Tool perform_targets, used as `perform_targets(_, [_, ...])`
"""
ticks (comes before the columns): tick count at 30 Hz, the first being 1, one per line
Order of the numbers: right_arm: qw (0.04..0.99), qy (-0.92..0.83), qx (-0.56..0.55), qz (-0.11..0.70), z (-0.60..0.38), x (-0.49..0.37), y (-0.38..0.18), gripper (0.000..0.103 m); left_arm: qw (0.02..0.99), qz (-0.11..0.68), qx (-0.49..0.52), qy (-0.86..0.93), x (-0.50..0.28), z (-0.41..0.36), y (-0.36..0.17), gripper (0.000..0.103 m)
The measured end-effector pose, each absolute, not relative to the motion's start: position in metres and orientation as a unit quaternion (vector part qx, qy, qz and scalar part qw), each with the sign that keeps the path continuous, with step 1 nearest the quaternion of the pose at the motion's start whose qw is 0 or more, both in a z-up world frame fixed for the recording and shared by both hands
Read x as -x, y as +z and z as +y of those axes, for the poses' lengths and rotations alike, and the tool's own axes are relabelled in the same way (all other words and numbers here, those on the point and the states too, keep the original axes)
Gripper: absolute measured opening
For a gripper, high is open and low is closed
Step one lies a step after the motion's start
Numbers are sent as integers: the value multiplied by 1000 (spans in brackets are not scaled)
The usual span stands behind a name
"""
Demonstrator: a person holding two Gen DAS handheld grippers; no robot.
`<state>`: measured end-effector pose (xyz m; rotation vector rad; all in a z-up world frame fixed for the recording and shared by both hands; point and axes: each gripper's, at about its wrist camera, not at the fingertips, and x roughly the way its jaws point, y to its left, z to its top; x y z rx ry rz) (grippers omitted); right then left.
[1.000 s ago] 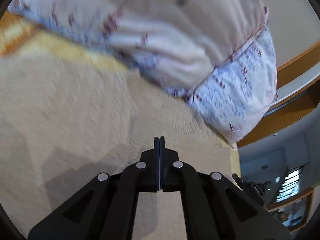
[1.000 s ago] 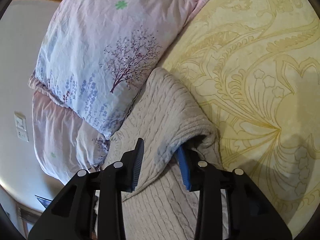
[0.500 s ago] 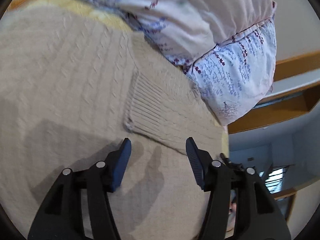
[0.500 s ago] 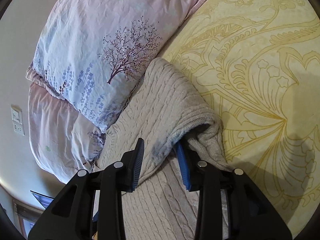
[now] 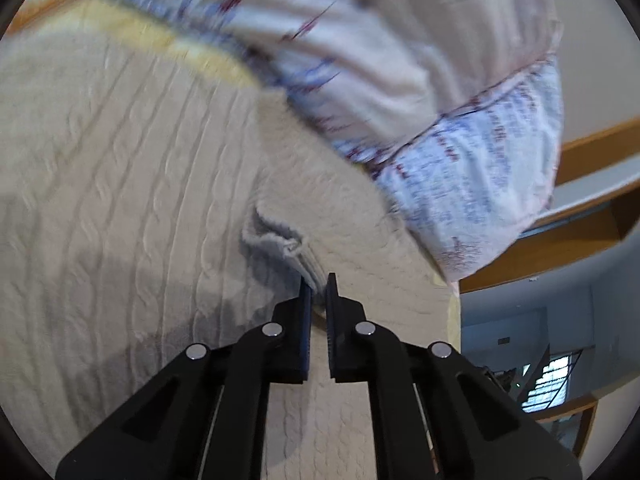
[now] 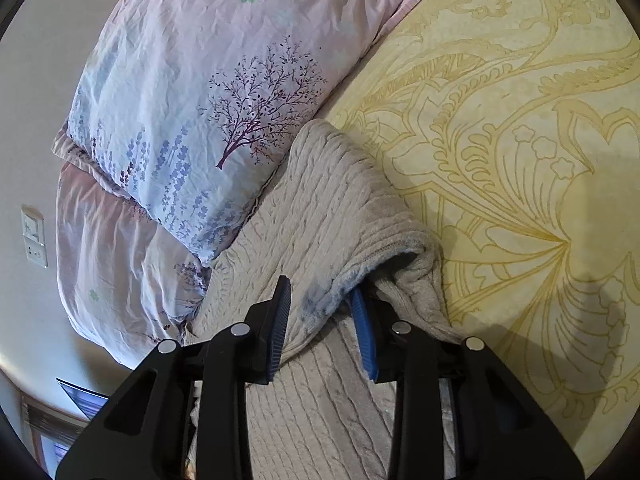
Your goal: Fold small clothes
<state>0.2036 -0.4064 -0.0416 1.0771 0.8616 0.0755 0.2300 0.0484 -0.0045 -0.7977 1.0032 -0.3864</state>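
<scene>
A beige cable-knit sweater (image 5: 140, 184) lies spread over a bed. In the left wrist view its ribbed cuff (image 5: 280, 240) is bunched up, and my left gripper (image 5: 318, 286) is shut on that cuff's edge, pinching knit between the fingertips. The right wrist view shows the sweater (image 6: 320, 208) with a thick fold lifted off the bed. My right gripper (image 6: 320, 296) is shut on that fold, which fills the gap between the black finger and the blue pad (image 6: 364, 328).
Two floral pillows (image 6: 208, 92) (image 6: 112, 272) lie against the sweater's far side; one pillow (image 5: 440, 80) fills the top of the left view. A yellow patterned bedspread (image 6: 520, 160) stretches to the right. Wooden furniture (image 5: 580, 240) stands past the bed's edge.
The left gripper opened wide over the ribbed cuff, sank onto it and closed, bunching the cuff. The right gripper kept its hold on the fold and stayed put.
</scene>
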Motion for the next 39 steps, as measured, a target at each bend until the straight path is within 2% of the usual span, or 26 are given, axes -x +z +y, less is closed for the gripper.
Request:
perform_targets(2, [773, 34, -496, 395, -407, -202, -42, 30, 802, 448, 353, -174, -225, 57, 9, 6])
perform_targets(3, [775, 33, -494, 393, -407, -201, -42, 16, 812, 443, 343, -167, -223, 64, 13, 6])
perform_targets(4, [778, 34, -490, 391, -406, -200, -42, 10, 816, 441, 337, -161, -222, 68, 15, 6])
perform_targets(11, [807, -4, -426, 410, -385, -193, -41, 8, 820, 479, 290, -118, -222, 77, -10, 7])
perform_targets(13, [827, -21, -375, 418, -376, -194, -31, 8, 820, 480, 289, -114, -221, 76, -15, 10])
perform_targets(16, [835, -27, -351, 422, -369, -187, -24, 20, 826, 477, 278, -112, -214, 78, -10, 17])
perform_targets(17, [836, -24, -350, 423, -368, -185, -23, 33, 828, 473, 279, -111, -210, 82, -7, 27])
perform_targets(18, [836, -20, -351, 421, -367, -181, -22, 39, 831, 466, 282, -114, -203, 88, -2, 41])
perform_targets(20, [838, -5, -352, 416, -364, -173, -18, 63, 836, 450, 292, -116, -188, 102, 5, 59])
perform_targets(21, [841, 3, -351, 413, -361, -170, -16, 65, 839, 440, 300, -116, -178, 113, 8, 62])
perform_targets(31, [853, 123, -305, 405, -312, -167, -12, 68, 841, 349, 411, 46, -79, 282, 13, 60])
perform_targets(39, [854, 132, -305, 400, -313, -164, -14, 69, 785, 319, 523, 95, -73, 343, -16, 49])
